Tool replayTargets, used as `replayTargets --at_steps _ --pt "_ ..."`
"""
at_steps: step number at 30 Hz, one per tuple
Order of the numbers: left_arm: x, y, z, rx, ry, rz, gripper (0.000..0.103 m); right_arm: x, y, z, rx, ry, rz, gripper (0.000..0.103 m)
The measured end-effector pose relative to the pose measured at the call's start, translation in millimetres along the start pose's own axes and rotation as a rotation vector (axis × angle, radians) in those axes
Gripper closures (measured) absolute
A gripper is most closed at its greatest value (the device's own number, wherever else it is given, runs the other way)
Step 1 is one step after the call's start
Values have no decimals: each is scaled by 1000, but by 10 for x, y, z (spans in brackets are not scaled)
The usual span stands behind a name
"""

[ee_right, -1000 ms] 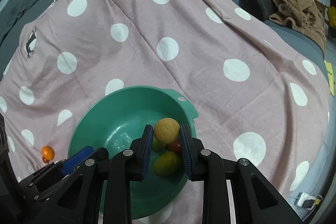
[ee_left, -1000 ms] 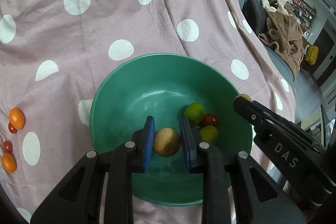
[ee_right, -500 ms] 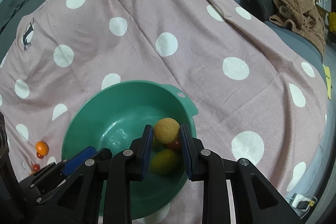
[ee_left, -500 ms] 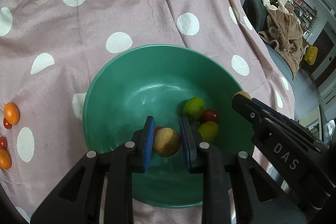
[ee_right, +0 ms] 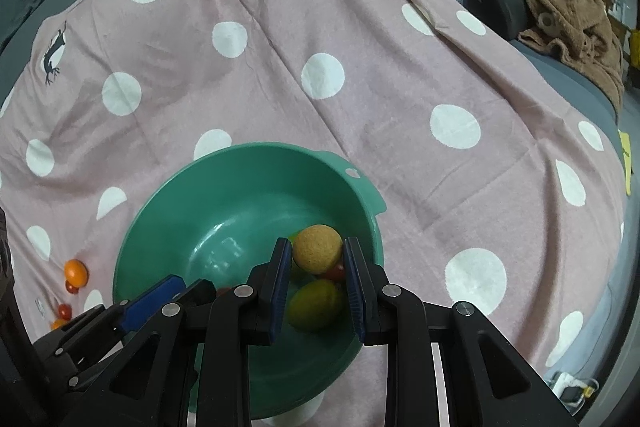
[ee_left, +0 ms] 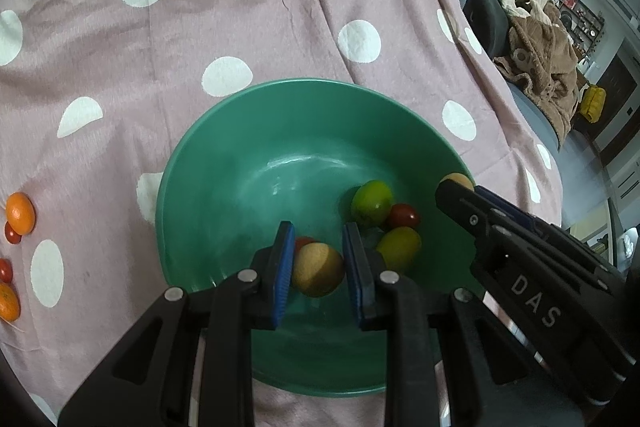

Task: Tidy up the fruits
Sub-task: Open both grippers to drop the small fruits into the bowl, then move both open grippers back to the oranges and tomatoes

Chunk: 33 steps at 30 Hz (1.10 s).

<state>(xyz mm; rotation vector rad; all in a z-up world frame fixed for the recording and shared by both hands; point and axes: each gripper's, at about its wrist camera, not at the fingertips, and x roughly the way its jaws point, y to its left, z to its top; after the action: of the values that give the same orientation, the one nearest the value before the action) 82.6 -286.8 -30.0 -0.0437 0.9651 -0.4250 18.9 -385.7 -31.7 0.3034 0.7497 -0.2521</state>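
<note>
Left gripper [ee_left: 318, 269]: blue-padded fingers clamped on a tan, rough-skinned round fruit [ee_left: 317, 269], held low inside the green plastic bowl [ee_left: 192, 163]. Right gripper [ee_right: 317, 263]: fingers clamped on a second tan round fruit [ee_right: 317, 249] above the bowl's right side. White lettering "DAS" [ee_left: 535, 300] reads on the right gripper's black body. Bowl rests on pink white-dotted cloth [ee_left: 240, 7].

We note the bowl [ee_left: 240, 131] resting on the spotted cloth [ee_left: 200, 7]. Several fruits [ee_left: 372, 203] lie inside it at right; more fruits [ee_left: 20, 213] sit on the cloth, well left.
</note>
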Motion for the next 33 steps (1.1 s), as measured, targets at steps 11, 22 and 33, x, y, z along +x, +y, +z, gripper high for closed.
replayTargets --at_steps 11,22,33 --pt "-453 260 -83 -70 -92 -19 41 -115 42 22 13 -65 45 50" --pt "-1376 1216 -393 -232 -220 186 32 -230 464 -3 -81 -102 108 50" --pt "-1519 2514 -935 -494 -178 315 33 -246 1268 -227 -242 -60 311 50"
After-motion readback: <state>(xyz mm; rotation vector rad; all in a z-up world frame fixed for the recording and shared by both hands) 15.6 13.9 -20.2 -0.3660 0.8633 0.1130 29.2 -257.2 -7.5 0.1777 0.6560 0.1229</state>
